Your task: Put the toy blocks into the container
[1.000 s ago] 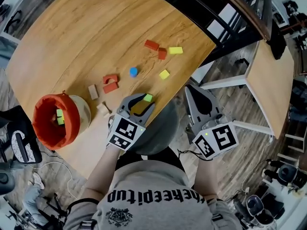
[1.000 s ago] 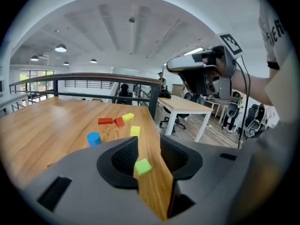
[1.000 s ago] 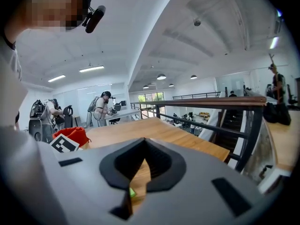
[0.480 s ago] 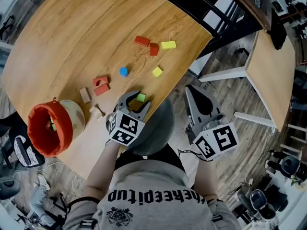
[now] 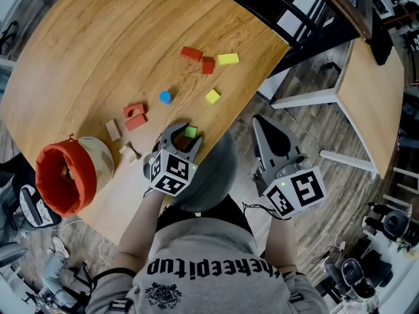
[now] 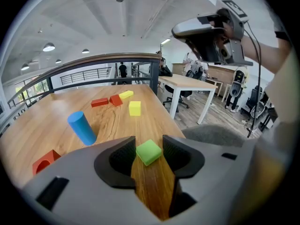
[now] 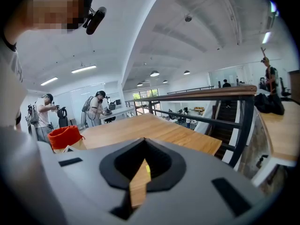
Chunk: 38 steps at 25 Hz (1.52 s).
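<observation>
1. Jaws of the left claw [image 6: 149,138] stand spread, having just been opening. A green block [image 6: 148,151] sits on the worktop [image 5: 98,57] between them, not squeezed.
2. The right claw [image 7: 143,153], to the left claw's right, is pressed together with nothing in it, off the worktop's edge.
3. A red arch block [image 6: 45,159] lies left of the left claw, and a blue cylinder [image 6: 82,128] stands upright just ahead-left.
4. A yellow cube [image 6: 134,108] lies ahead. Beyond it, two red blocks [image 6: 99,102] and a yellow bar [image 6: 125,94] lie close together.
5. The orange container [image 5: 62,175] stands well to the left claw's left, with two pale blocks [image 5: 112,129] between.
</observation>
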Tool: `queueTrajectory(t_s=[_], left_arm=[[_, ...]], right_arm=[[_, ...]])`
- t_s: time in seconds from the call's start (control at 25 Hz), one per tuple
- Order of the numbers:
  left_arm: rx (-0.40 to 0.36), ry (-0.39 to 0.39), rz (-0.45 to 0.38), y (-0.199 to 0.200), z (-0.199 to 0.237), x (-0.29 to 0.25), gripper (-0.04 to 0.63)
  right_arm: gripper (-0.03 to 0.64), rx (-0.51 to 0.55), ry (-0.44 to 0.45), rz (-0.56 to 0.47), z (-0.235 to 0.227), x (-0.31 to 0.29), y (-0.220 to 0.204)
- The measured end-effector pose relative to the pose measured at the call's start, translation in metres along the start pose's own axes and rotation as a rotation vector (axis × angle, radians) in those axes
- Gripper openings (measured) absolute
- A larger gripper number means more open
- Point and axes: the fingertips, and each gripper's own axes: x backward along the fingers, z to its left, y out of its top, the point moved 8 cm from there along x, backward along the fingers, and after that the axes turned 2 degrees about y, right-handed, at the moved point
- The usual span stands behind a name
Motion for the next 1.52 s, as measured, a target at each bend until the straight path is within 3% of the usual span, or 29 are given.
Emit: queueTrajectory(t_s=[0.32,0.6,1.04,1.52], left_arm=[[-0.001,0.011,0.052,-0.009,-0.002,-0.007,0.187],[0.019,0.032,0.042,-0.007,0.0,-0.001,0.184],[0.073,0.115,-0.069,0.008,0.014,0.042,0.183],[0.157,0.252,-0.221,0.014,0.024,0.119,0.181]], right_arm=[[0.011,-0.002,0.001,-0.005,-0.001,0.001,0.0],[0.011,-0.003,0.01,-0.01,0.0,0.001,0.002],[0.011,0.023,0.098,-0.022,0.026,-0.012,0.009],[0.011,0.081,0.276,-0.028,0.081,-0.042,0.02]])
